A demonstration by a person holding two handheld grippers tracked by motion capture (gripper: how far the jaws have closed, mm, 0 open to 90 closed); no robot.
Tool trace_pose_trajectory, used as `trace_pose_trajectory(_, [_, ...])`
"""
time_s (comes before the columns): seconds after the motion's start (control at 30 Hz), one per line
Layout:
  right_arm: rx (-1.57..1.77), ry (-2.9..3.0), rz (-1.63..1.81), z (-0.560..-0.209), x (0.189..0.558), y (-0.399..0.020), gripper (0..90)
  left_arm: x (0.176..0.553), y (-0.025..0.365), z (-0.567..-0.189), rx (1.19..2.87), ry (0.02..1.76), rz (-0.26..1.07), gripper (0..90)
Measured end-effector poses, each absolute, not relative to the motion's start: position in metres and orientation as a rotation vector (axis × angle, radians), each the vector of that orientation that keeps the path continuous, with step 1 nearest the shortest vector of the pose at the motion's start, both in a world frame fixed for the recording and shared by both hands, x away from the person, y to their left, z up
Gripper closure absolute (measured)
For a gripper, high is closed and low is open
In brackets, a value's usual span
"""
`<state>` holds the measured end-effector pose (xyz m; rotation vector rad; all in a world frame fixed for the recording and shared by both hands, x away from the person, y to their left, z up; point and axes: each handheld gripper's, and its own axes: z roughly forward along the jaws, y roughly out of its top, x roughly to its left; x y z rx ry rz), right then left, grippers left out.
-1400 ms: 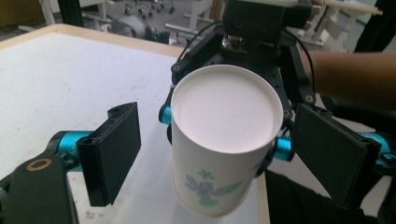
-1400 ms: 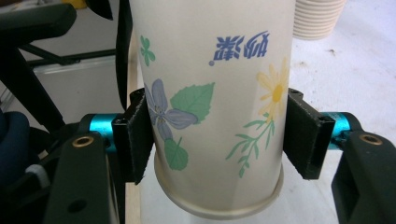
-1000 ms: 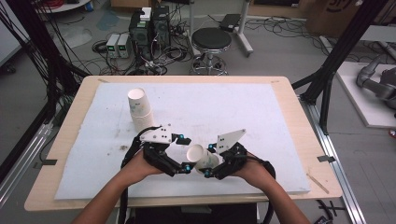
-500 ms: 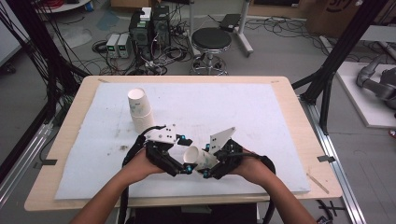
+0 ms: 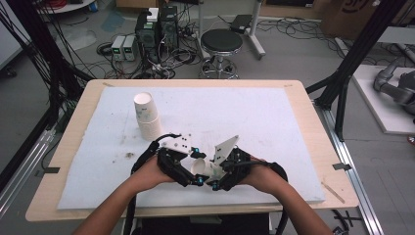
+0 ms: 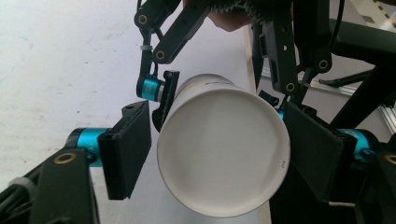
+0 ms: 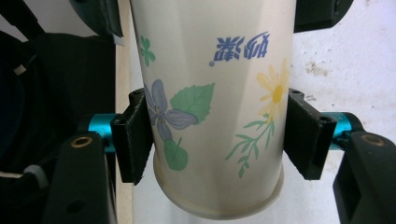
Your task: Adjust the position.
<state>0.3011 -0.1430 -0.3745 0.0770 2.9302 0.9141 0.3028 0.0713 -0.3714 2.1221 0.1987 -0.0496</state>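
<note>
A white paper cup (image 5: 203, 170) with printed flowers lies on its side in the air between both grippers, near the front edge of the white mat (image 5: 254, 122). In the right gripper view my right gripper (image 7: 218, 137) is shut on the cup (image 7: 212, 93), both pads pressed against its narrow end. In the left gripper view the cup's wide round end (image 6: 224, 154) faces the camera. My left gripper (image 6: 222, 151) straddles that end, open, with a thin gap at one pad. In the high view the left gripper (image 5: 196, 166) and right gripper (image 5: 215, 172) meet tip to tip.
A stack of upside-down paper cups (image 5: 147, 115) stands at the back left of the mat. Dark specks (image 5: 128, 155) dot the mat left of the hands. The wooden table's front edge (image 5: 195, 210) is just below the grippers. A stool (image 5: 221, 44) stands beyond the table.
Both hands have drawn slightly closer together and toward the front edge, carrying the cup. The right gripper has rolled, lifting its grey plate.
</note>
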Motion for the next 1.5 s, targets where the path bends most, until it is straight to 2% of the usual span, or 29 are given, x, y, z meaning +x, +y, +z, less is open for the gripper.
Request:
trace_pose_trajectory(0.2, [0.066, 2.949, 0.851, -0.375, 0.300, -0.139, 33.3, 0.303, 0.071, -0.373, 2.140, 0.187, -0.062, 34.3])
trace_pose_trajectory(0.4, [0.072, 2.967, 0.815, -0.375, 0.300, -0.138, 33.4, 0.303, 0.070, -0.374, 2.165, 0.182, -0.061, 35.4])
trace_pose_trajectory(0.53, [0.063, 2.947, 0.828, -0.376, 0.301, -0.139, 27.3, 0.304, 0.071, -0.374, 2.155, 0.202, -0.053, 36.2])
trace_pose_trajectory(0.6, [0.126, 2.923, 0.880, -0.376, 0.302, -0.143, 19.2, 0.304, 0.074, -0.375, 2.132, 0.214, -0.050, 36.5])
trace_pose_trajectory(1.13, [0.365, 2.667, 1.469, -0.365, 0.298, -0.197, 19.2, 0.302, 0.099, -0.386, 1.941, 0.283, -0.022, 37.0])
trace_pose_trajectory(1.5, [0.492, 2.473, 1.642, -0.384, 0.288, -0.222, 19.2, 0.299, 0.113, -0.393, 1.807, 0.300, 0.032, 36.8])
